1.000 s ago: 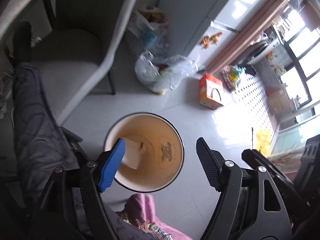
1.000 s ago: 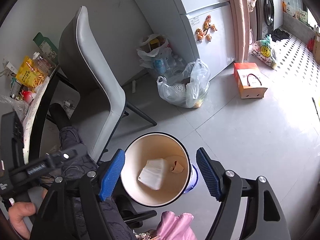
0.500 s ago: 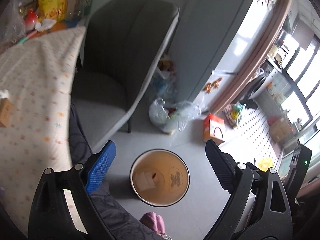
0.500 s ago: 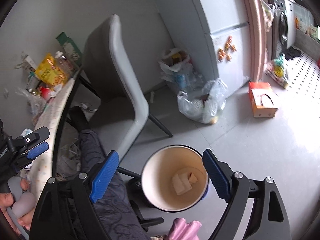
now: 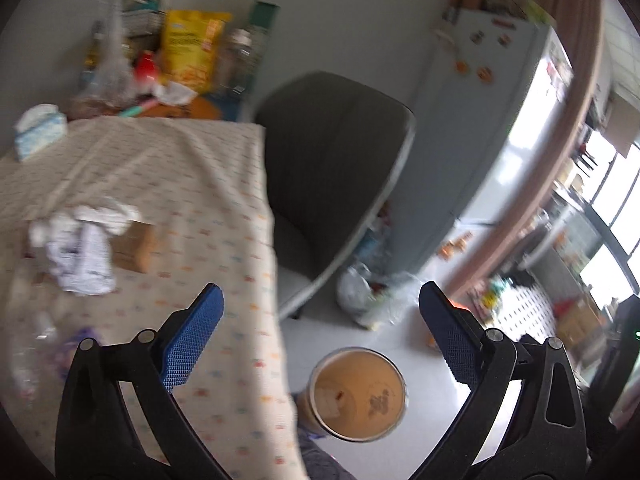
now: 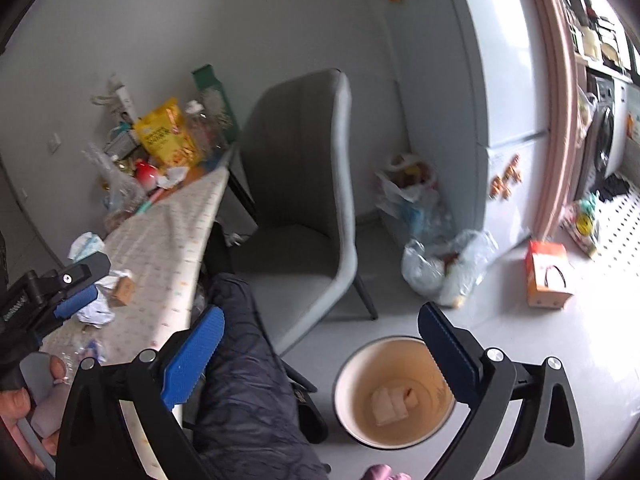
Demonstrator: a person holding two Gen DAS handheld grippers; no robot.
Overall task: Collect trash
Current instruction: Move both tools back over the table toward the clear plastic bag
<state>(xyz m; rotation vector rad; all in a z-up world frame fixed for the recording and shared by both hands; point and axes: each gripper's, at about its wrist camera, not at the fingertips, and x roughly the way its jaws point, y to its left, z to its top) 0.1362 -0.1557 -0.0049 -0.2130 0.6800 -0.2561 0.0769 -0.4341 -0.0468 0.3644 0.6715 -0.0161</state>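
Left gripper (image 5: 320,344): jaws opening, spread wide, nothing between the pads. It hangs over the table edge, with the bin on the floor below.

Right gripper (image 6: 320,354): jaws opening too, wide apart, empty. Its right finger overlaps the bin's rim in the view; contact cannot be told.

Bin (image 6: 394,392): round, cream inside, standing on the grey floor at 5 o'clock in the right wrist view. White crumpled paper (image 6: 390,404) lies on its bottom. In the left wrist view the bin (image 5: 358,394) sits at 6 o'clock, just beside the hanging tablecloth (image 5: 180,216).

On the table: crumpled white paper (image 5: 82,248) at 9 o'clock in the left view, touching a small brown box (image 5: 134,250). A tissue pack (image 5: 40,130) lies further back at 10 o'clock. A yellow snack bag (image 5: 192,50) stands among clutter at the far end, at 11 o'clock.

A grey chair (image 6: 304,200) stands beside the table. Plastic bags (image 6: 448,264) lie on the floor near the fridge (image 6: 496,80).
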